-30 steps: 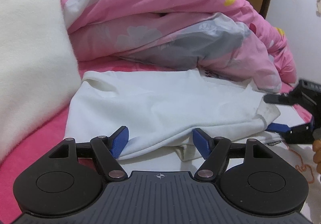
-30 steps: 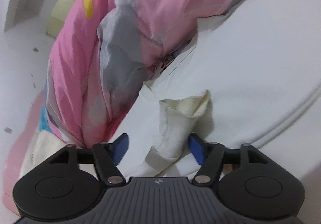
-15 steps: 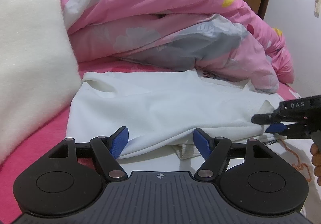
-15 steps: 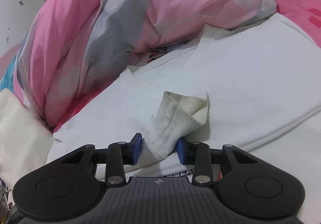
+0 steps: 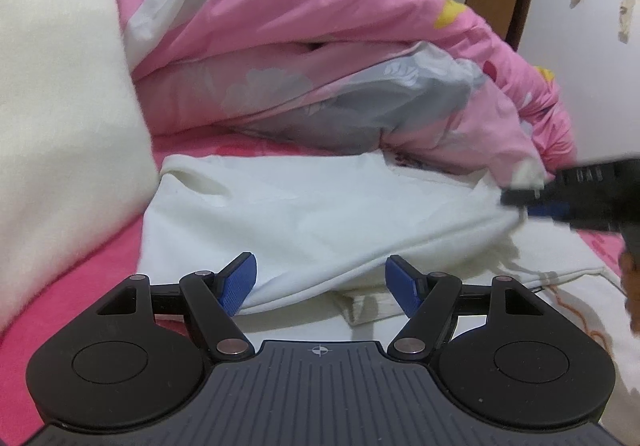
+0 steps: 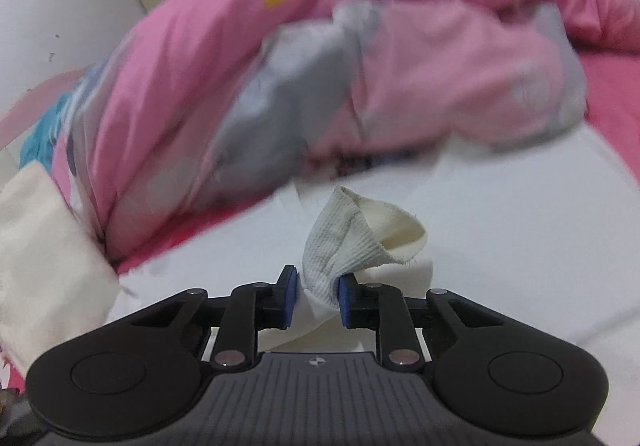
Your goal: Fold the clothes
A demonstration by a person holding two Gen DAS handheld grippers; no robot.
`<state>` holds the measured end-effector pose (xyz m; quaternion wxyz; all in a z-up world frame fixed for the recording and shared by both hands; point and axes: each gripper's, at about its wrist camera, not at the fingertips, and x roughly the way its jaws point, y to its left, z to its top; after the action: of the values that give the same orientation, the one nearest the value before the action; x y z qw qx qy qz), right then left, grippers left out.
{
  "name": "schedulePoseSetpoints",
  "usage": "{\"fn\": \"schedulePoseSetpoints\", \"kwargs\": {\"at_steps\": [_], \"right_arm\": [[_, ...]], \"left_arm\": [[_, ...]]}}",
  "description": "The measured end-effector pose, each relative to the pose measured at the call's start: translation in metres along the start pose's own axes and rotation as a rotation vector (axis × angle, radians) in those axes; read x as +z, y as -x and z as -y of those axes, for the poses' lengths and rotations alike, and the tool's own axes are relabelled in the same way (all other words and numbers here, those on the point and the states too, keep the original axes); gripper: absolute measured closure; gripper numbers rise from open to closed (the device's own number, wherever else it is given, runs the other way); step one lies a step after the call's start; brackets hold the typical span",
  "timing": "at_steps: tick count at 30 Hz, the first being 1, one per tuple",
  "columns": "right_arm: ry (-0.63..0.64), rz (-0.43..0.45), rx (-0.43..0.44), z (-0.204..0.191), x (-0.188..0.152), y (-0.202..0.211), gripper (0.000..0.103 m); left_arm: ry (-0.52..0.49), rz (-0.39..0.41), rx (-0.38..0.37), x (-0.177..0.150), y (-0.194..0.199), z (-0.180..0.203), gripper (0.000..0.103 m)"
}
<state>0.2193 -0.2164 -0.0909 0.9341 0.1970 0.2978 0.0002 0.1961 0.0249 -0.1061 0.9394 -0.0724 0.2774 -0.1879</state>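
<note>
The jaws of the right gripper (image 6: pixel 316 292) are clenched on the ribbed cream cuff (image 6: pixel 348 242) of the white long-sleeved garment (image 5: pixel 320 214), which is spread flat on the bright pink bed sheet (image 5: pixel 80 286). The jaws of the left gripper (image 5: pixel 320 282) are released, held wide at the garment's folded near edge. A crumpled pink and grey patterned duvet (image 5: pixel 320 58) is heaped behind the garment, and a cream fleece blanket (image 5: pixel 60 106) is seen at the left.

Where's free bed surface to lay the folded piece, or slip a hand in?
Bare pink sheet shows in a strip between the cream blanket and the white garment. Far side is crowded by the heaped pink duvet. The right gripper occupies the cuff corner.
</note>
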Motion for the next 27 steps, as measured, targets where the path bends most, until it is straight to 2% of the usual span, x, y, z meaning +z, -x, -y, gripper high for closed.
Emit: {"fn": "schedulePoseSetpoints", "kwargs": {"at_steps": [6, 11, 21, 27], "right_arm": [[0.029, 0.135, -0.037, 0.011, 0.039, 0.017, 0.082], [-0.014, 0.191, -0.074, 0.047, 0.051, 0.031, 0.082], [-0.095, 0.182, -0.089, 0.111, 0.049, 0.042, 0.082], [-0.131, 0.118, -0.109, 0.138, 0.028, 0.037, 0.082]], "left_arm": [[-0.020, 0.003, -0.032, -0.001, 0.002, 0.006, 0.032], [-0.036, -0.007, -0.036, -0.003, 0.001, 0.012, 0.032], [-0.029, -0.024, -0.084, -0.006, 0.000, 0.019, 0.031], [-0.035, -0.046, -0.096, -0.008, -0.005, 0.024, 0.031]]}}
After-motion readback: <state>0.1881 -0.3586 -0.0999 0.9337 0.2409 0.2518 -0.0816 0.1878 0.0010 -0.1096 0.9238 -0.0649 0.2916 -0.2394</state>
